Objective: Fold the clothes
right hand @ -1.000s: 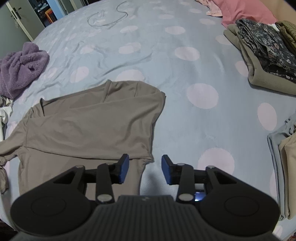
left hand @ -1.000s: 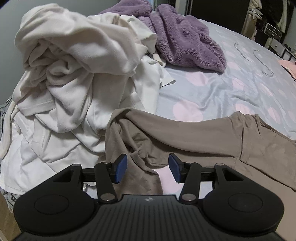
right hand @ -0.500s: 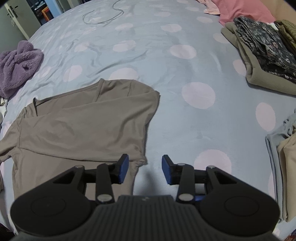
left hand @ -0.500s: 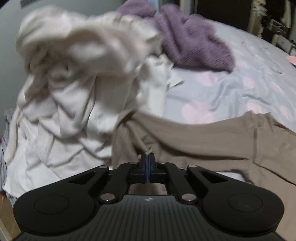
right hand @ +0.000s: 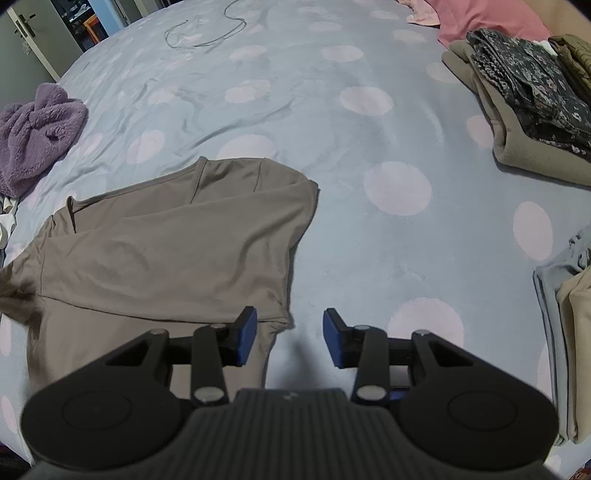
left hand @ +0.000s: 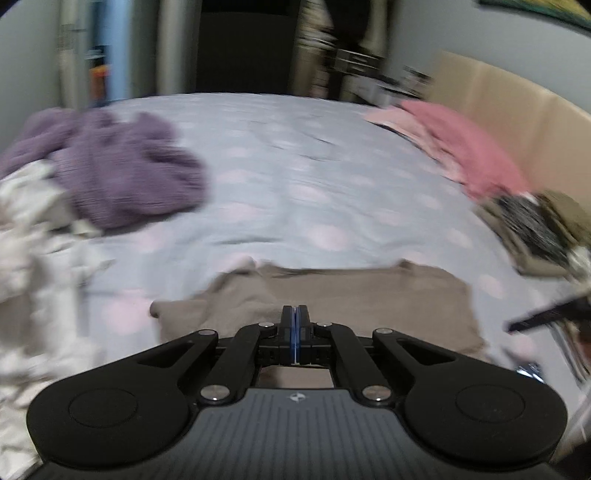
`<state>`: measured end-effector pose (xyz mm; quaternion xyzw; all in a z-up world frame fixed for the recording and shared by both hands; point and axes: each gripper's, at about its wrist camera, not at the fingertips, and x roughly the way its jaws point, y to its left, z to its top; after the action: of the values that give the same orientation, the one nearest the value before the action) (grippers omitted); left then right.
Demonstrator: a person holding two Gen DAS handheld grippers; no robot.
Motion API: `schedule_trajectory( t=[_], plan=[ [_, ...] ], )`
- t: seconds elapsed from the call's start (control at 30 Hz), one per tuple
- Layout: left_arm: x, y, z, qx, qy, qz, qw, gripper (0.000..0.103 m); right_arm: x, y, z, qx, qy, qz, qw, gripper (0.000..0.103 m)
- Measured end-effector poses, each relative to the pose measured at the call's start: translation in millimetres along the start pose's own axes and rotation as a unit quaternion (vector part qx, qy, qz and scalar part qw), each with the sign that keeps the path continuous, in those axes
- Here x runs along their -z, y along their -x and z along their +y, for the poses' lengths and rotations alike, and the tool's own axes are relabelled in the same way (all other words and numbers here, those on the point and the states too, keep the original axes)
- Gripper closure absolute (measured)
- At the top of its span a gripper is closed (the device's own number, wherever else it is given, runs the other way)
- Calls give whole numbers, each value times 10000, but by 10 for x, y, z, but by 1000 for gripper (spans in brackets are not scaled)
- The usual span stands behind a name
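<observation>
A taupe shirt [right hand: 166, 251] lies spread on the blue, pink-dotted bedsheet [right hand: 369, 140]. My left gripper [left hand: 294, 314] is shut, its blue pads pressed together on a thin bit of the taupe shirt [left hand: 369, 295] at that garment's near left side. The left wrist view is blurred by motion. My right gripper [right hand: 290, 332] hangs open just over the shirt's near right corner. Its left finger is above the hem and nothing is between the pads.
A purple fleece [left hand: 125, 173] and a heap of white clothes [left hand: 29, 240] lie to the left. Folded stacks [right hand: 524, 96] and a pink garment [right hand: 487, 18] sit at the right, with more folded pieces [right hand: 565, 332] near the right edge. A thin cable [right hand: 207, 29] lies far back.
The left gripper closed on the shirt's crumpled sleeve by the white heap, then swung right and up with it, turning toward the bed's middle. The right gripper stayed put.
</observation>
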<state>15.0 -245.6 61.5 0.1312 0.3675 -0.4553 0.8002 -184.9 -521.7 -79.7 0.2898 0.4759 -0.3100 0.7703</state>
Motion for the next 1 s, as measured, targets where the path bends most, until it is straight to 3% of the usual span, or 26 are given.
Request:
schedule_trajectory(
  t=[0.13,0.3,0.33,0.43,0.47,0.53,0.73,0.87,1.0],
  plan=[
    [56,-237,-414,425,-367,237,9981,103,-1,-15,-6,-9,-12,15,10000,60],
    [179,-410,-672,863,-584,458,9935,103,-6,-30,-24,-25,-4,10,10000,59],
    [195,-424,-692,906,-621,480,9928,100,-6,-37,-26,-24,-6,14,10000,59],
    [237,-451,-724,1009,-680,520,9912,74,-9,-50,-26,-34,-7,39,10000,59],
    [242,-439,-711,1001,-655,508,9915,68,-10,-54,-22,-39,-5,49,10000,59],
    [242,-419,-657,879,-601,508,9930,67,-6,-60,-7,-93,3,75,9999,59],
    [294,-490,-417,4,-615,709,9956,67,92,-77,182,-372,156,203,9990,59],
    [382,-502,-237,15,-423,895,9951,67,207,-109,474,-628,475,351,9963,59],
    [506,-502,-156,-88,-530,1003,9935,65,294,-148,771,-969,684,448,9919,59]
  ],
)
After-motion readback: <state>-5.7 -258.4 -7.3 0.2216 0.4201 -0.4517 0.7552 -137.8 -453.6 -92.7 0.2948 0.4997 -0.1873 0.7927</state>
